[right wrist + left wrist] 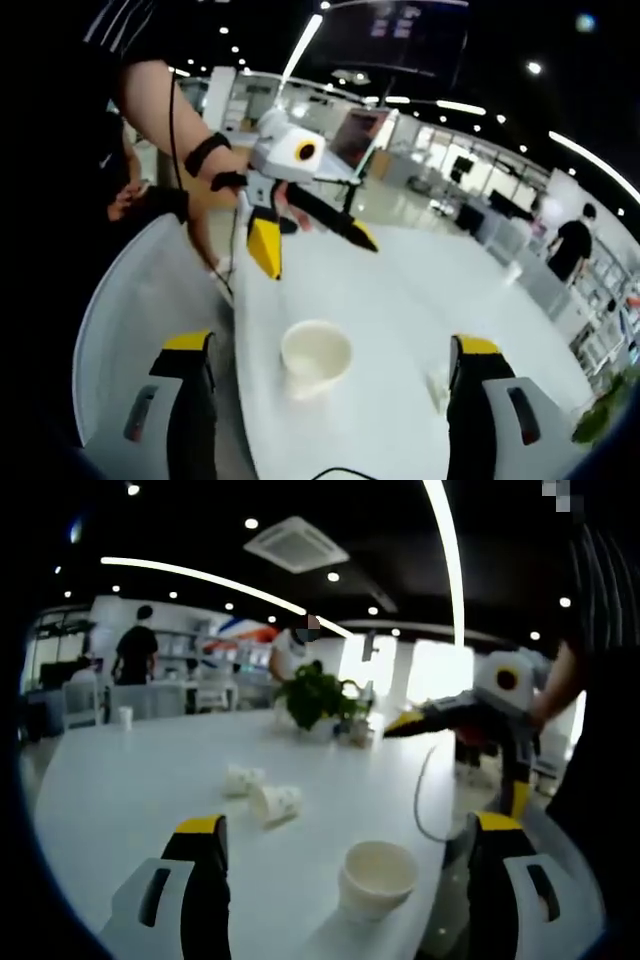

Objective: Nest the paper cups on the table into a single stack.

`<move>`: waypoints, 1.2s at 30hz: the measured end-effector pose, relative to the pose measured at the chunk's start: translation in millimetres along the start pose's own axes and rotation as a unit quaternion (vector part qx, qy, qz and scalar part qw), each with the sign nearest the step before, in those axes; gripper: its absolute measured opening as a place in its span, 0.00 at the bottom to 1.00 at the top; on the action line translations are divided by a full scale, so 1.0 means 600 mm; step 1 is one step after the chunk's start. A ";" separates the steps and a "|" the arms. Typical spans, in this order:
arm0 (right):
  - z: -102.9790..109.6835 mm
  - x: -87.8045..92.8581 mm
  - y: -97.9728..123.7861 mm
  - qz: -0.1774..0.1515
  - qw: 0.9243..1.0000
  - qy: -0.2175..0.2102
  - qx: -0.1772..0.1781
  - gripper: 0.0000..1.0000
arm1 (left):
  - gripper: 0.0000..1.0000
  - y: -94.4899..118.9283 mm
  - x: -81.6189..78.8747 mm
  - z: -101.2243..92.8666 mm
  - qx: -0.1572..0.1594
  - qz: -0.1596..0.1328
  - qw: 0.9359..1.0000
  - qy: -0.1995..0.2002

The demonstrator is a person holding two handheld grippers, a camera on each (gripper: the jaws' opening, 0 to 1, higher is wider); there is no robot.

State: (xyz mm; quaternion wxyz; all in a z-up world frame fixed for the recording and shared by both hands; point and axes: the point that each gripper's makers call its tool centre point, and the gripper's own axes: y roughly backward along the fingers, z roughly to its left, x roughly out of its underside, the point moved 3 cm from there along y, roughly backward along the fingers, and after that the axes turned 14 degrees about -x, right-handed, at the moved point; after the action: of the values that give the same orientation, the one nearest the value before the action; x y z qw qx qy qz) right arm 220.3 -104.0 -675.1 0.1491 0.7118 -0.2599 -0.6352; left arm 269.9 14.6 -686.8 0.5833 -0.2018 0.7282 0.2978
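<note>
1. My left gripper (345, 845): jaws spread wide, nothing between the yellow tips. They hang over the near edge of the white counter (130, 780).
2. My right gripper (330, 355): jaws wide too, holding nothing, over the counter's near edge.
3. Upright paper cup (378, 878) stands between my left jaws, nearer the right one, close to the counter's near edge, mouth up. In the right gripper view the same cup (316, 358) sits between the right jaws, touching neither.
4. Farther in, toward the counter's middle, two tipped cups (262, 793) lie on their sides, just beside each other, apart from the upright one.
5. A cable (425, 790) loops along the counter's right edge.
6. A potted plant (318, 700) stands toward the far edge; a small cup (125, 717) stands near the far left edge.
7. Beyond the counter: chairs (130, 700), a person in black (135, 652), ceiling lights (250, 524).
</note>
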 end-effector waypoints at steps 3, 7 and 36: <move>0.004 0.001 0.001 -0.010 1.000 -0.003 0.003 1.00 | 0.98 -0.002 -0.003 0.001 -0.002 -0.001 1.000 0.005; 0.007 0.009 0.002 -0.012 1.000 -0.014 0.012 1.00 | 0.98 -0.007 -0.006 0.005 -0.004 -0.001 1.000 0.012; 0.025 0.043 0.019 -0.020 0.995 -0.073 0.057 0.92 | 0.92 -0.135 0.001 0.046 0.022 0.036 0.998 0.055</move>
State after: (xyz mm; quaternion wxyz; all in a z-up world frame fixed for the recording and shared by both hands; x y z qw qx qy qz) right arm 204.9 -126.0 -692.8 0.0761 0.6758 -0.2913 -0.6727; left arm 342.0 -26.8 -707.6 0.5356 -0.1785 0.7724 0.2910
